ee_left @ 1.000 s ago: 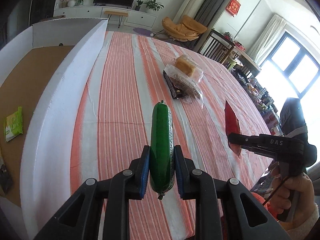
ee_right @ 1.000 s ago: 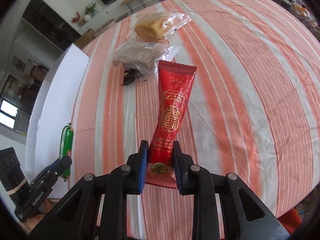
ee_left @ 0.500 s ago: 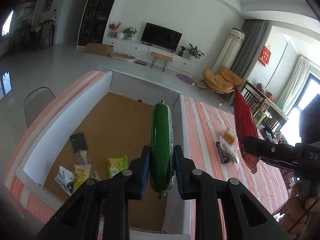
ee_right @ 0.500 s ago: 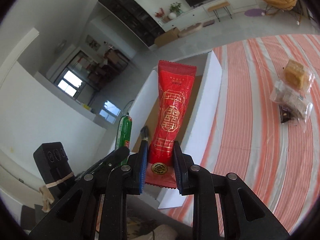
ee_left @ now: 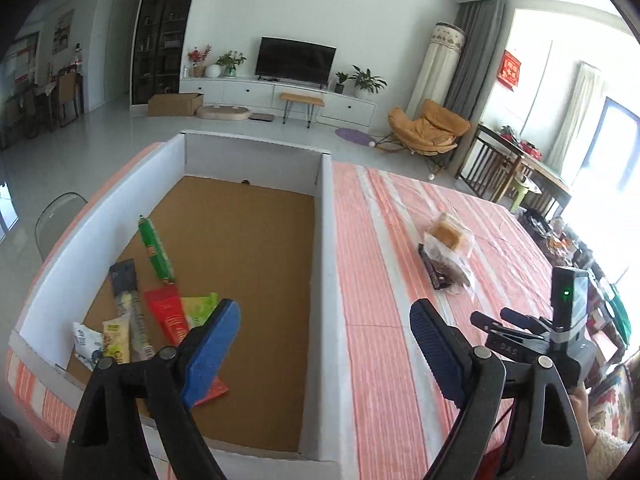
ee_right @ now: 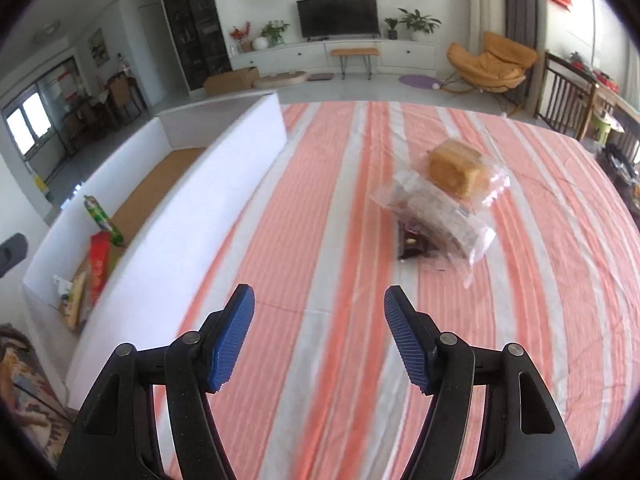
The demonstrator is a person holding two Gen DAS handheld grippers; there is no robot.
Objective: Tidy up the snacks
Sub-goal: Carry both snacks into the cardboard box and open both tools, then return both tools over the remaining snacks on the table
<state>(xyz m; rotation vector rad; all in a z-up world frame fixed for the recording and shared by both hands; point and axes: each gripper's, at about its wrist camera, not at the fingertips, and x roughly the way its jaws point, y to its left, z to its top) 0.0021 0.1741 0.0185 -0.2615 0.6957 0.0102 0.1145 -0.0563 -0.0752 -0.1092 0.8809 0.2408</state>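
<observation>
- Lying inside the white box (ee_left: 256, 152), at its near left corner, are most of the snacks: a green sausage stick (ee_left: 155, 249), a red packet (ee_left: 170, 316), a dark-topped bar (ee_left: 130, 300) and a few small yellow and green packets (ee_left: 116, 340); this part of the task looks done.
- Hovering over the box, the left tongs (ee_left: 326, 356) are opening and nothing is between the blue pads (ee_left: 210, 348).
- On the striped table (ee_left: 376, 240), to the right of the box, three snacks remain: a bread piece in clear wrap (ee_right: 458, 168), a second clear bag (ee_right: 436, 216) under it, and a dark packet (ee_right: 412, 242) partly beneath these. They touch each other in one heap, well apart from the box.
- Over the table, the right tongs (ee_right: 320, 336) are also opening and empty.
- Only the left wrist view looks down onto the brown box floor and shows the right tongs (ee_left: 496, 318) from the side; the right wrist view shows the remaining heap closer, though blurred, and only a slice of the box contents.
</observation>
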